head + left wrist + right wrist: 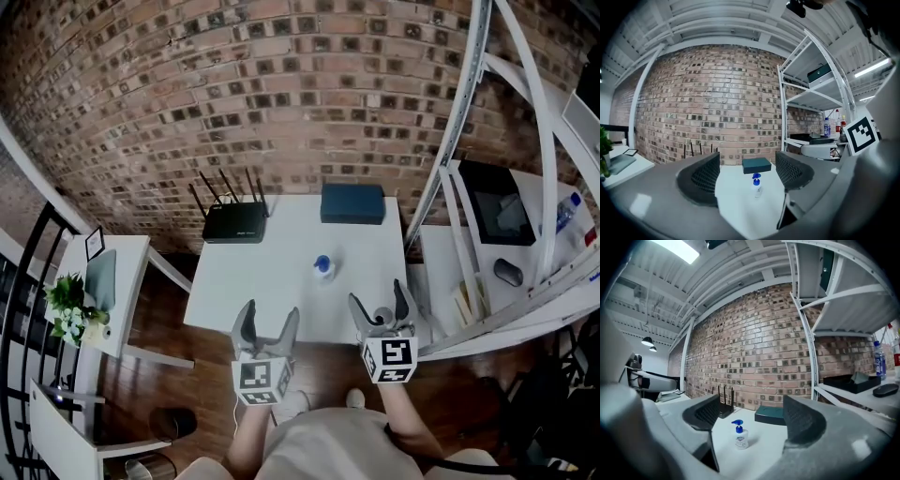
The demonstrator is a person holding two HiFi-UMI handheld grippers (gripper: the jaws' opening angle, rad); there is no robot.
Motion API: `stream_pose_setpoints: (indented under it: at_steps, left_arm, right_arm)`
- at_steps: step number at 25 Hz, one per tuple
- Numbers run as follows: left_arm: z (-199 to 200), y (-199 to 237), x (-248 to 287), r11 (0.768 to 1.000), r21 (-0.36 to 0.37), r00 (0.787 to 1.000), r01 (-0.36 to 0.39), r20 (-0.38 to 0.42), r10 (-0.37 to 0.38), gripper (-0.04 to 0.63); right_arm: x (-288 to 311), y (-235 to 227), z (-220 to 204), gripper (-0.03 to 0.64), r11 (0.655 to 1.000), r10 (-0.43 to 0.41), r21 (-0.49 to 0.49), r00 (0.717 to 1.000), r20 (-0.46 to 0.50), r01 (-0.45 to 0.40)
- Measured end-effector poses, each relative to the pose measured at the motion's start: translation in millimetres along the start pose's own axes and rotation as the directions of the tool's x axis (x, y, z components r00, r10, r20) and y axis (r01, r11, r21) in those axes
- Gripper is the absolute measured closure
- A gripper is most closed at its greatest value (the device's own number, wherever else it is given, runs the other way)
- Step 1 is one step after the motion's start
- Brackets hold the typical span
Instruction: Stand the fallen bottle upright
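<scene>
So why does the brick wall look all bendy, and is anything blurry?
Head view: the wide lens bows the brick wall into a curve. Left gripper view: the bottle looks small and soft, and dark corners ring the picture. Right gripper view: a ceiling light glares white, and the bottle looks sharper.

No print legible; label on the bottle (739, 437) too small

Tabletop (239, 281) bare in front & L/R of bottle (323, 267); behind it: box (352, 203), router (234, 223), then brick wall (281, 94); rack post (433, 187) further R.
</scene>
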State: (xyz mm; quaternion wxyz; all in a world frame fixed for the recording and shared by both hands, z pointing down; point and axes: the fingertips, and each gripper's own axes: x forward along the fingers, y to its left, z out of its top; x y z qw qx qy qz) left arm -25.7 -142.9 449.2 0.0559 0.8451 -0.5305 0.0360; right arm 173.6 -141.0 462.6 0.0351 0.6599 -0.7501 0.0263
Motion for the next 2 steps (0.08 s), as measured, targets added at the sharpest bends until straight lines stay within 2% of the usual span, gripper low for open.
stream_pose_setpoints:
  at_steps: [2]
  left_arm:
    - [-0.5,-2.1,1.4,1.000,0.002,1.000,-0.008,0.010,0.008,0.215]
  right_arm:
    - [-0.9,-4.8,0.2,0.218,1.000,0.002,-0.006,1.000,0.007,-0.002]
